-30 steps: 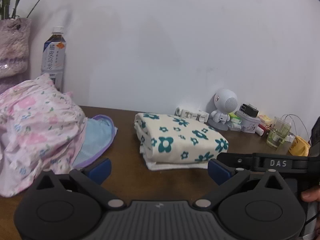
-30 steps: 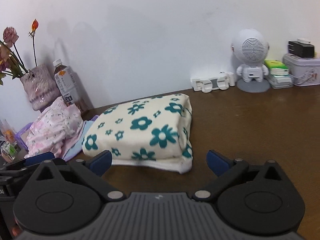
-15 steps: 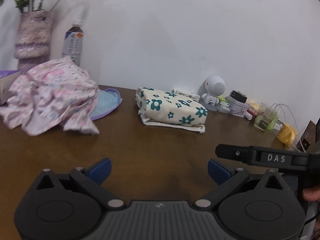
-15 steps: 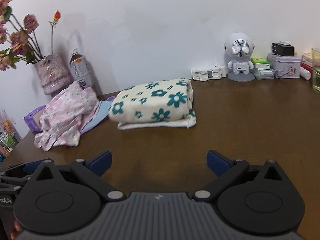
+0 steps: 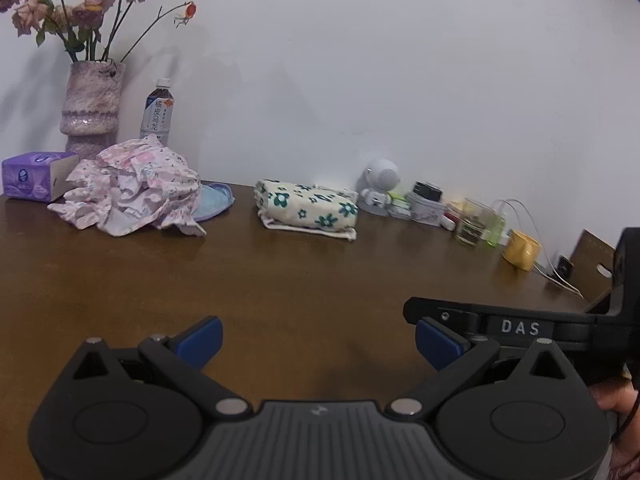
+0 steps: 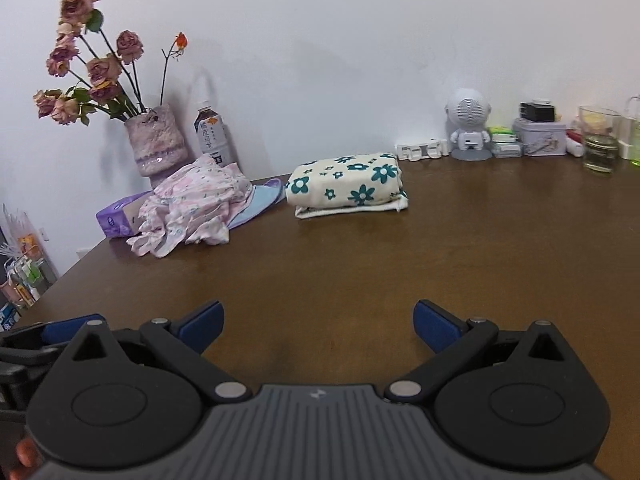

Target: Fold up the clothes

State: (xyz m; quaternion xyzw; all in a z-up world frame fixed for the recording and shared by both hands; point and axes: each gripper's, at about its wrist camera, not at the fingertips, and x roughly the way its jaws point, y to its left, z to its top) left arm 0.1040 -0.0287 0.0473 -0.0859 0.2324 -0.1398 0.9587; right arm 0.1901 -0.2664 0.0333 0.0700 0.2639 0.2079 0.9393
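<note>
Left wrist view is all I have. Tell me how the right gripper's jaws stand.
Observer: The right gripper is open, with only bare table between its fingers.
Operator: Report what sits behind the folded floral cloth; I can barely see there.
Observer: A white plastic strip lies by the wall, between the folded floral cloth and the round-headed white figure.
Operator: Now give me the table's far left side.
Observer: The table ends just past the purple tissue pack; beyond that edge, lower down, stands a rack of small colourful items.
</note>
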